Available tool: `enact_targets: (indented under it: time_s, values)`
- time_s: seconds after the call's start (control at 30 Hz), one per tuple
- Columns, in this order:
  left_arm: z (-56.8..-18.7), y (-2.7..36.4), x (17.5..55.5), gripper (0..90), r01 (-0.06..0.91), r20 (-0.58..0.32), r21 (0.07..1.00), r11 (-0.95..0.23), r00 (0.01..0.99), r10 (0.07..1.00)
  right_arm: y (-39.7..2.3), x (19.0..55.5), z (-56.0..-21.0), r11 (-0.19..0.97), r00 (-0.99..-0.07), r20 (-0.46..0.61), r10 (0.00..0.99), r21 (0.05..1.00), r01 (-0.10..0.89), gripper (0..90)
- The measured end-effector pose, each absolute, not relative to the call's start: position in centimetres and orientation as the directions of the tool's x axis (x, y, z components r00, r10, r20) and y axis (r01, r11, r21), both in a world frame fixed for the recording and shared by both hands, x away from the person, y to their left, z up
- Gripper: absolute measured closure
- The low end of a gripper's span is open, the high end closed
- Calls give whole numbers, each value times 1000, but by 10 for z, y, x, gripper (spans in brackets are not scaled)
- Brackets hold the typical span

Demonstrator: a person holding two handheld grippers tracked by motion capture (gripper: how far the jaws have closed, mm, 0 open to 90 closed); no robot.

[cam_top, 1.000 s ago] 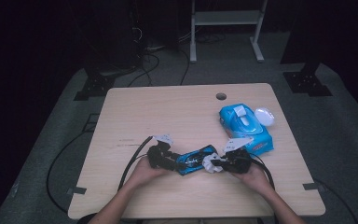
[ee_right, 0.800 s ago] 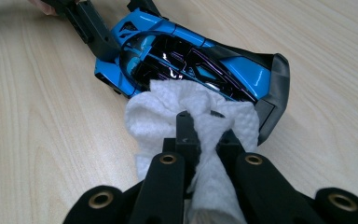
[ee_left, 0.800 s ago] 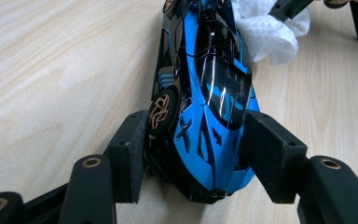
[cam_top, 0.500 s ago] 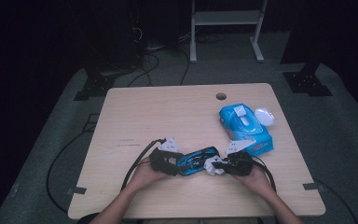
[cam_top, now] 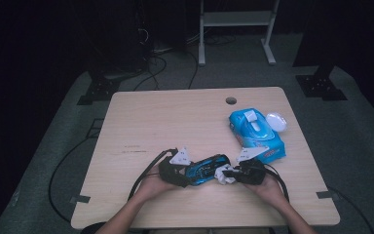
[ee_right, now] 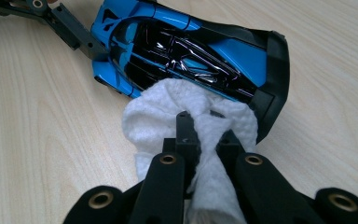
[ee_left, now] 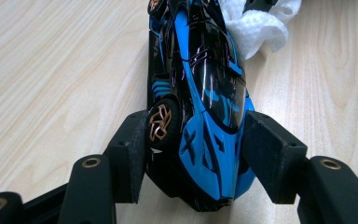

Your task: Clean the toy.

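The room around is dark, with cables on a grey floor, and in the middle stands a light wooden counter [cam_top: 175, 122]; at its near edge a person holds two tongs, one in each hand. The left tongs [ee_left: 193, 149] are about half open and closed on a blue and black toy car [cam_top: 205, 169]; one pad presses on a bronze-coloured wheel and the other on the blue body, so the car lies on its side between them. The right tongs [ee_right: 205, 128] are shut tight on a crumpled white wipe [ee_right: 177, 112]; the wipe touches the dark side of the car at the end far from the left tongs. To the far right of the car, near the right edge, lies a blue pack of wipes [cam_top: 255, 134]; just beside it rests a small white lid [cam_top: 276, 121].
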State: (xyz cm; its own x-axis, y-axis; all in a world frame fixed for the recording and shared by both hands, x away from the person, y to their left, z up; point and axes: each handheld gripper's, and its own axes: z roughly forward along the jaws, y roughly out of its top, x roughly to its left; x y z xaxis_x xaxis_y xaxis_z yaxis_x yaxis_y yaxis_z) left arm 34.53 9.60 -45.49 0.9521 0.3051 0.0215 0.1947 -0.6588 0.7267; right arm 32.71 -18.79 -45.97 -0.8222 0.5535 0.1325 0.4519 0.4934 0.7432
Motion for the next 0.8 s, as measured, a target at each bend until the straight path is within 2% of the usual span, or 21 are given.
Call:
enact_targets:
  time_s: [0.07, 0.1, 0.17, 0.3, 0.5, 0.7, 0.8]
  values:
    - [-457, 96, 348, 362, 222, -9, 729, -647, 949, 316, -188, 327, -460, 499, -822, 129, 554, 740, 452, 843]
    - [-458, 98, 351, 363, 247, -43, 728, -639, 948, 316, -188, 327, -460, 498, -821, 128, 556, 740, 452, 843]
    - [-458, 98, 352, 364, 257, -57, 727, -637, 947, 318, -188, 327, -460, 498, -821, 128, 556, 740, 453, 843]
    - [-460, 99, 354, 438, 306, -136, 728, -614, 941, 309, -188, 327, -460, 498, -819, 125, 561, 739, 454, 843]
    - [-465, 98, 358, 483, 352, -223, 728, -588, 933, 283, -191, 325, -462, 496, -811, 124, 571, 735, 462, 842]
    - [-466, 94, 355, 603, 337, -234, 739, -584, 941, 246, -193, 324, -462, 499, -807, 127, 576, 728, 470, 840]
    - [-465, 90, 352, 633, 309, -206, 749, -586, 949, 237, -196, 322, -462, 498, -809, 144, 570, 723, 479, 839]
